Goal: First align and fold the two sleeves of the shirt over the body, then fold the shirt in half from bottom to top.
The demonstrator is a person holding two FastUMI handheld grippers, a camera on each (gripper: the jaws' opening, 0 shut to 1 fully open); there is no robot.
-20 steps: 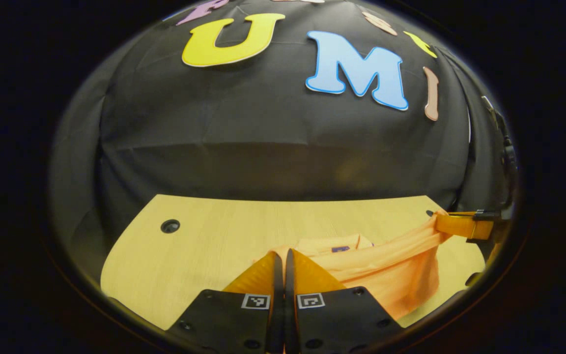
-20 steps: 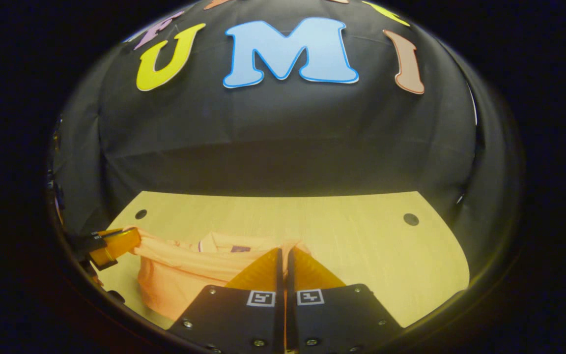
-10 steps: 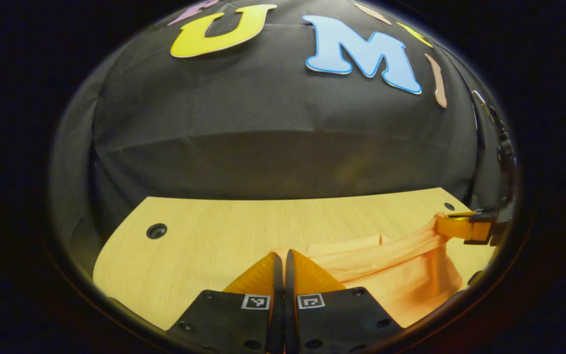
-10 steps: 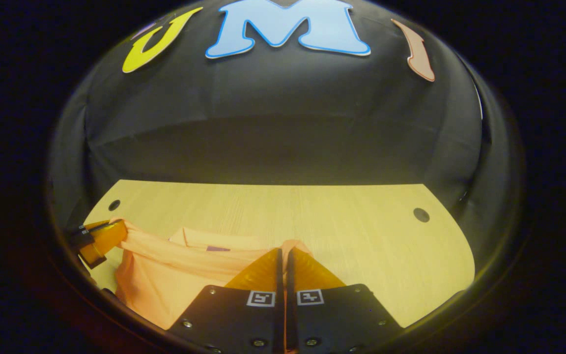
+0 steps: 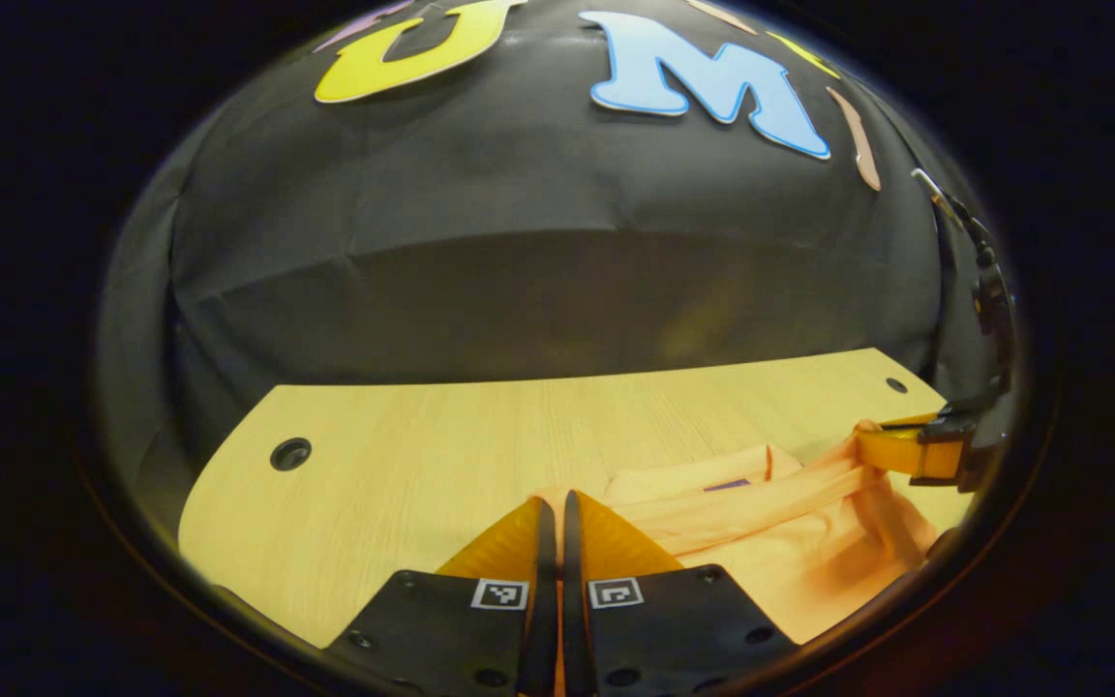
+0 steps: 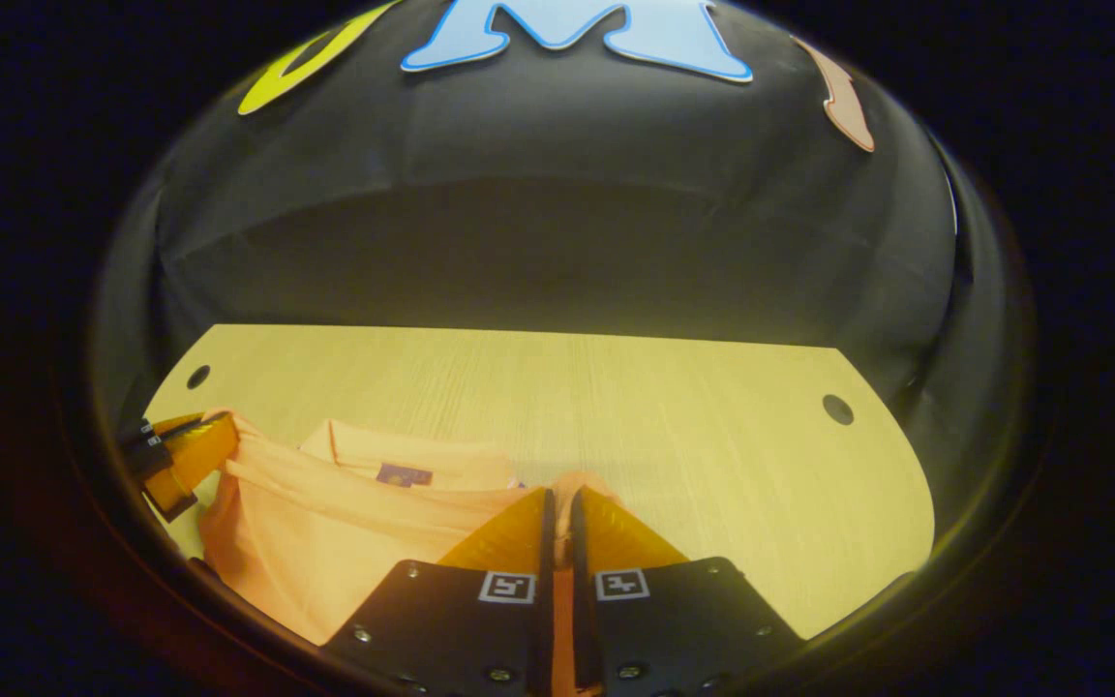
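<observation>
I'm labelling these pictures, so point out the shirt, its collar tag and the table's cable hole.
shirt (image 6: pixel 325 542): right gripper view, on the hanging body fabric.
collar tag (image 6: pixel 403 474): right gripper view, middle of the purple patch.
cable hole (image 5: pixel 289 453): left gripper view, centre of the round hole in the table.

The left gripper (image 5: pixel 552 503) is pinched closed on a fold of the orange cloth shirt (image 5: pixel 790 542) — fingers pressed together. The right gripper (image 6: pixel 559 499) clamps the shirt's other corner likewise.
</observation>
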